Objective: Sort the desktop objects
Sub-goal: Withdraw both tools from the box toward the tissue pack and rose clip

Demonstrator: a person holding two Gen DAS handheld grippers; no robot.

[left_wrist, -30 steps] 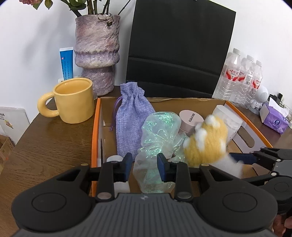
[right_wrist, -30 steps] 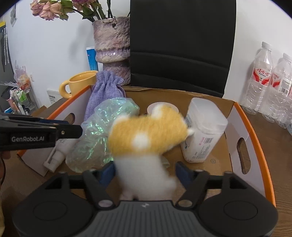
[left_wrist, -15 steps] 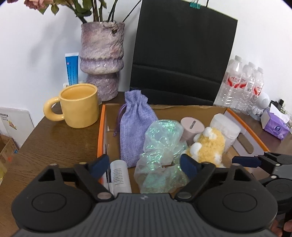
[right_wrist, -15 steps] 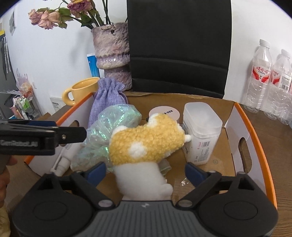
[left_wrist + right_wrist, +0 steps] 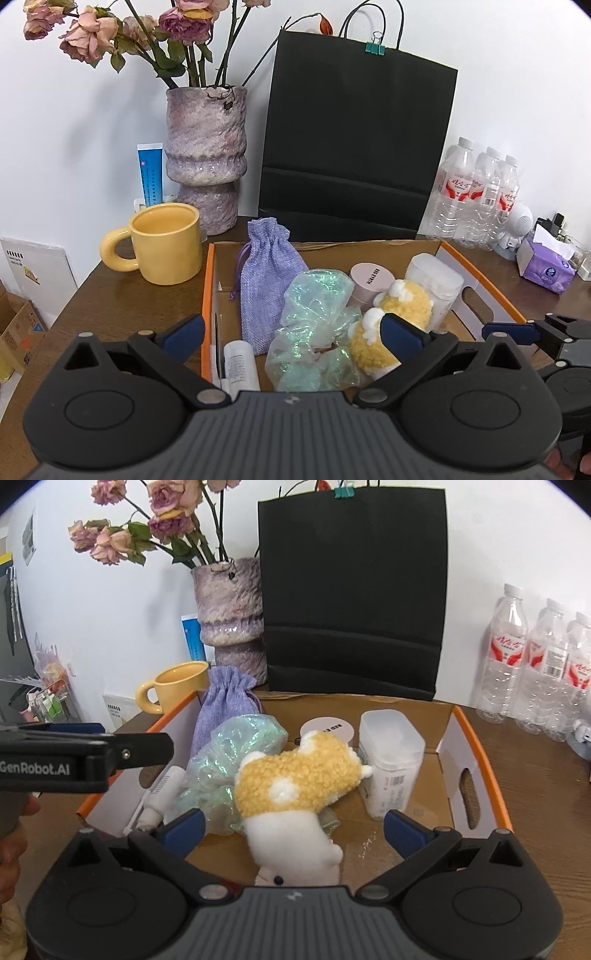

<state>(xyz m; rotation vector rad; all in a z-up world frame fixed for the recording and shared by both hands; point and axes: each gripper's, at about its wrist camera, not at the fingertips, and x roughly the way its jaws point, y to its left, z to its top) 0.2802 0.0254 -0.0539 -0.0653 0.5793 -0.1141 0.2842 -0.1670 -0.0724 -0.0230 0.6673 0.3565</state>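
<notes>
Both grippers are spread wide and hold nothing: the right gripper [image 5: 293,827] hangs over the near edge of the box [image 5: 476,734], its jaws well apart on either side of the plush [image 5: 299,786], and the left gripper [image 5: 291,334] hangs over the box's near left corner above the bag [image 5: 314,325]. The plush lies inside the box, near the middle of its near edge, leaning on the crinkly bag to its left and reaching toward the clear tub [image 5: 391,757] on the right. Its long axis runs diagonally: white end toward the near edge, yellow end up and away toward the far right, tip just beside the tub. By the look of it, this item counts as placed and the step in hand is the let-go. The next move likely calls for lifting the right gripper straight back, clear of the plush, then picking another desk object; the mug [image 5: 166,243] stands outside, beside the box's far left corner.
</notes>
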